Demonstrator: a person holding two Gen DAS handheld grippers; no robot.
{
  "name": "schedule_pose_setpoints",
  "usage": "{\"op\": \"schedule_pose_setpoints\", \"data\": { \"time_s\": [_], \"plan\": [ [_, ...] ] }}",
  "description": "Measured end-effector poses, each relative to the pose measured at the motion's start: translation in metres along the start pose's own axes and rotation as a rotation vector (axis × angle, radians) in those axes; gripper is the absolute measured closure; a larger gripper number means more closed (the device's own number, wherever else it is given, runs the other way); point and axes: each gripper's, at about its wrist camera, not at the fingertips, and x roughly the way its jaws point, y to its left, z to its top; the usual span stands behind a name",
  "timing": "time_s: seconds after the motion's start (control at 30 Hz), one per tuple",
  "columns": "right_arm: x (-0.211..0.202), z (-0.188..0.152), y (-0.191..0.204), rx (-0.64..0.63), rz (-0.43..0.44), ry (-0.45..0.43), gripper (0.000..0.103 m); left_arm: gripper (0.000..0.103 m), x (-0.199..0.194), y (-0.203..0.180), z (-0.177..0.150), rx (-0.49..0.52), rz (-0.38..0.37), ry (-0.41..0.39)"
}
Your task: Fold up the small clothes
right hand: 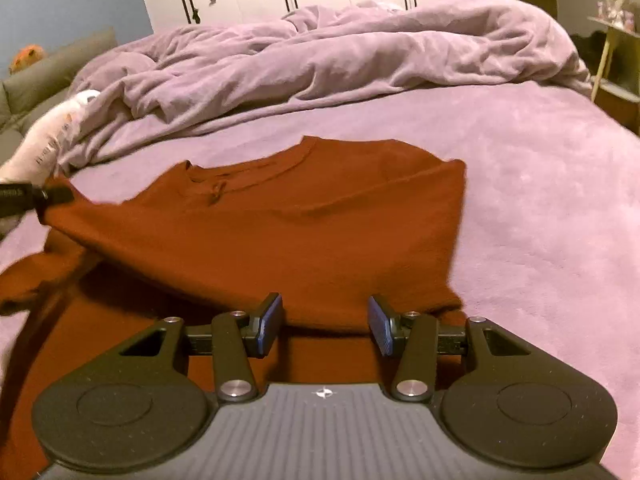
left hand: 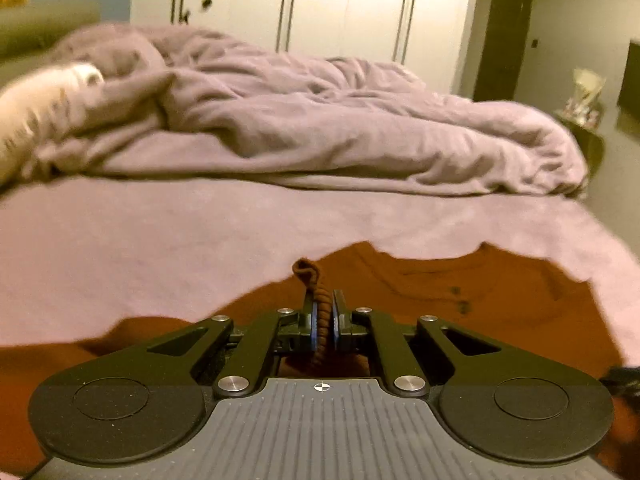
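Observation:
A rust-orange small shirt (right hand: 304, 224) lies on the purple bed cover, collar toward the far side, partly folded over itself. My left gripper (left hand: 323, 316) is shut on a bunched edge of the shirt (left hand: 420, 292), and lifts it. In the right wrist view the left gripper (right hand: 52, 196) shows at the left edge, pulling the shirt's left part up and across. My right gripper (right hand: 325, 322) is open just above the shirt's near edge and holds nothing.
A rumpled purple duvet (right hand: 320, 56) lies heaped across the far half of the bed. A white garment (right hand: 44, 140) lies at the far left. White wardrobe doors (left hand: 320, 4) stand behind the bed. A small side table (right hand: 612, 40) stands at the right.

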Motion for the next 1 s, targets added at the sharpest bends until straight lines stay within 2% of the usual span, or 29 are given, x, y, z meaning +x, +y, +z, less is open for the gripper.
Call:
{"op": "schedule_pose_setpoints", "data": {
  "time_s": [0.07, 0.13, 0.23, 0.33, 0.43, 0.6, 0.73, 0.77, 0.8, 0.87, 0.93, 1.0],
  "plan": [
    [0.005, -0.001, 0.000, 0.005, -0.028, 0.014, 0.056, 0.093, 0.009, 0.002, -0.011, -0.011, 0.008, 0.062],
    [0.007, -0.004, -0.005, 0.032, -0.041, 0.027, 0.056, 0.092, 0.018, 0.007, -0.026, -0.021, 0.048, 0.125],
    [0.003, -0.005, -0.007, 0.021, -0.046, 0.024, 0.056, 0.084, 0.020, 0.020, -0.039, -0.064, 0.089, 0.171],
    [-0.004, -0.004, -0.004, -0.008, -0.060, 0.020, 0.056, 0.083, 0.007, 0.036, -0.043, -0.151, 0.051, 0.157],
    [-0.009, -0.004, 0.003, -0.029, -0.083, -0.014, 0.056, 0.077, -0.005, 0.046, -0.046, -0.215, 0.008, 0.147],
    [-0.001, -0.003, 0.021, -0.060, -0.131, -0.025, 0.060, 0.072, 0.001, 0.042, -0.049, -0.262, -0.045, 0.166],
    [0.016, -0.009, 0.033, -0.138, -0.179, 0.012, 0.060, 0.073, 0.015, 0.035, -0.056, -0.218, 0.021, 0.201],
    [0.016, -0.010, 0.035, -0.153, -0.188, 0.010, 0.060, 0.070, 0.012, 0.037, -0.056, -0.238, 0.010, 0.194],
    [0.014, -0.009, 0.036, -0.162, -0.196, 0.011, 0.060, 0.053, 0.009, 0.042, -0.055, -0.271, 0.000, 0.190],
    [0.006, -0.008, 0.038, -0.152, -0.200, 0.015, 0.060, 0.030, -0.007, 0.057, -0.058, -0.358, -0.001, 0.159],
    [-0.006, -0.010, 0.039, -0.138, -0.182, 0.007, 0.060, 0.023, -0.029, 0.077, -0.063, -0.421, 0.011, 0.111],
    [-0.017, -0.016, 0.040, -0.134, -0.171, -0.002, 0.060, 0.019, -0.049, 0.103, -0.073, -0.471, 0.077, 0.087]
  ]
}}
